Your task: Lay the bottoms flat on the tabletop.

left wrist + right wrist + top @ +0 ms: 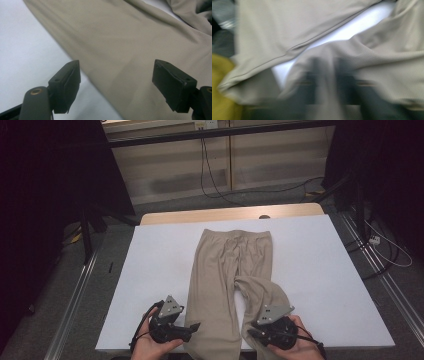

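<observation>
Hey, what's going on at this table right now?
A person is working on a pair of beige trousers laid flat on a white table, waistband at the far side, leg ends hanging over the near edge. The left gripper is at the outer edge of one leg, its jaws wide open and holding nothing. The right gripper is at the other, rumpled leg; its view is too blurred to tell whether it has hold of the cloth.

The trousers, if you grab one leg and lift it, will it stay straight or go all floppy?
Probably floppy: the trousers are thin cloth that already wrinkles and bends at the right leg. They look light, so one leg should lift easily, the rest likely dragging along the white table. The open left gripper must pinch well, since knit cloth may slip.
</observation>
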A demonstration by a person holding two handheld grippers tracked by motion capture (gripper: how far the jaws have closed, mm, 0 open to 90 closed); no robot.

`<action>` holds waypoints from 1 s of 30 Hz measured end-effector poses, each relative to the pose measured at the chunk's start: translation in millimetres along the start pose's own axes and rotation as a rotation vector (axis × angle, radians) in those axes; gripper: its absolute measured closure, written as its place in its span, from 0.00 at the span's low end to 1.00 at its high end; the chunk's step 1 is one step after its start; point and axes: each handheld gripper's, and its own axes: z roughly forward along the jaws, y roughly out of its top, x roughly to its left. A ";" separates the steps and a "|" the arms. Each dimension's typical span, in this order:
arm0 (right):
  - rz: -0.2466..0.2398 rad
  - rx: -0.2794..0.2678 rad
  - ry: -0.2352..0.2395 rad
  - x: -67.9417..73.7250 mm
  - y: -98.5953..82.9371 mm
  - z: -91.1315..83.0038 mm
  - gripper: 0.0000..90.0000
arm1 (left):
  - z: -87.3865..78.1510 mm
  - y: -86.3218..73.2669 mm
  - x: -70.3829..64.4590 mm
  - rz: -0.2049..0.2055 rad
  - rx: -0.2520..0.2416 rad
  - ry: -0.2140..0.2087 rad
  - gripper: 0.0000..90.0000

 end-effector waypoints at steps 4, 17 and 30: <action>0.002 0.002 0.075 11.2 -9.0 -6.9 1.00 | -0.2 0.3 -1.3 0.004 0.000 -0.001 0.26; 0.077 -0.132 -0.024 -9.1 -7.7 -35.2 0.53 | -1.3 0.6 0.9 -0.006 -0.011 0.000 0.26; 0.063 0.025 -0.134 -27.9 -28.5 -32.4 0.88 | 0.8 2.9 0.4 0.003 -0.013 -0.011 0.25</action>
